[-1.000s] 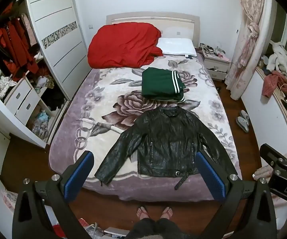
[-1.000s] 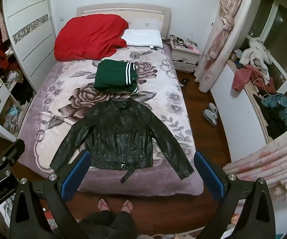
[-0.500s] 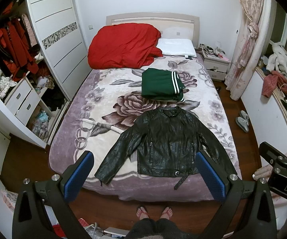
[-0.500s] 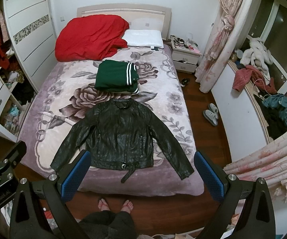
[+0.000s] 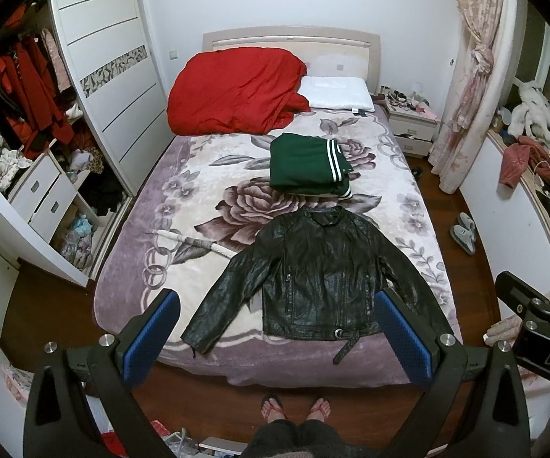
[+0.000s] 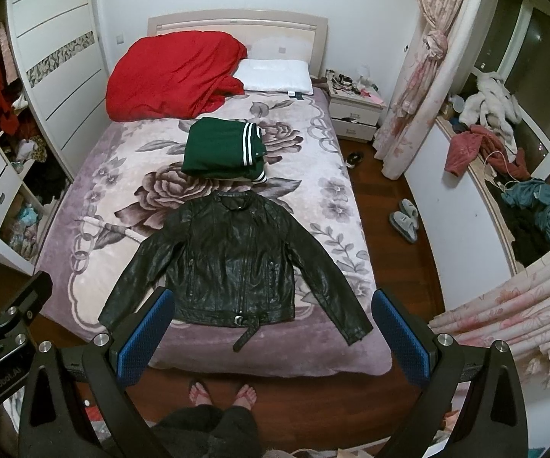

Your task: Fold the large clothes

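On bed [image 5: 129, 252], jacket [image 5: 320, 271] collar toward headboard [image 5: 294, 38]

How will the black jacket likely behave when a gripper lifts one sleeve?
The jacket looks like creased, glossy leather, so it is probably heavy and semi-stiff, holding broad folds. The shine suggests the pads may slip. Its loose belt would likely dangle.

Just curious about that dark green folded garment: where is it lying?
The green folded garment lies mid-bed in both views, between the red duvet and the black leather jacket's collar.
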`<state>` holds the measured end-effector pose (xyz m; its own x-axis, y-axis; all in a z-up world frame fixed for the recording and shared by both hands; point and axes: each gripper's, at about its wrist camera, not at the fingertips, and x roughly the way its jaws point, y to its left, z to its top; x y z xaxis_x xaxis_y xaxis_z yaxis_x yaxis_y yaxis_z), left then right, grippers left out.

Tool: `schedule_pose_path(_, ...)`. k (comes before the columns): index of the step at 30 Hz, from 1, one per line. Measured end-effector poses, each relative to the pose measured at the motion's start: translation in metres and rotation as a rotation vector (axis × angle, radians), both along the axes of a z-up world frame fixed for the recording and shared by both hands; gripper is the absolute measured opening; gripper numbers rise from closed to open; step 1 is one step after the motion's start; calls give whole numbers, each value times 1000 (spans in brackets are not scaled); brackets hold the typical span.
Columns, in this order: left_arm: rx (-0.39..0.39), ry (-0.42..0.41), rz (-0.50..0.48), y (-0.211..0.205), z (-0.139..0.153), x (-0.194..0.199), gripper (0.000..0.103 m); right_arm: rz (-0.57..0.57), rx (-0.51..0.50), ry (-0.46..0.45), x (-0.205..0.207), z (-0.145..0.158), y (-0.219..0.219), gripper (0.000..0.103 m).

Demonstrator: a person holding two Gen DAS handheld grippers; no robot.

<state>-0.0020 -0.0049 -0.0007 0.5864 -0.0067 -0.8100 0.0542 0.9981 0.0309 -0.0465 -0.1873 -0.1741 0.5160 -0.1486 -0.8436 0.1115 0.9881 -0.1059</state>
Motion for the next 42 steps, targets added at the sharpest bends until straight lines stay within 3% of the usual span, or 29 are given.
schedule_pose_path(6, -3, -4, 0, -16, -8, -3, 103, -1, 1, -1, 0, 2, 0, 103)
schedule_pose_path(42, 0, -15, 0, -18, -1, -2, 103, 2, 7, -7, 1, 18, 0, 103)
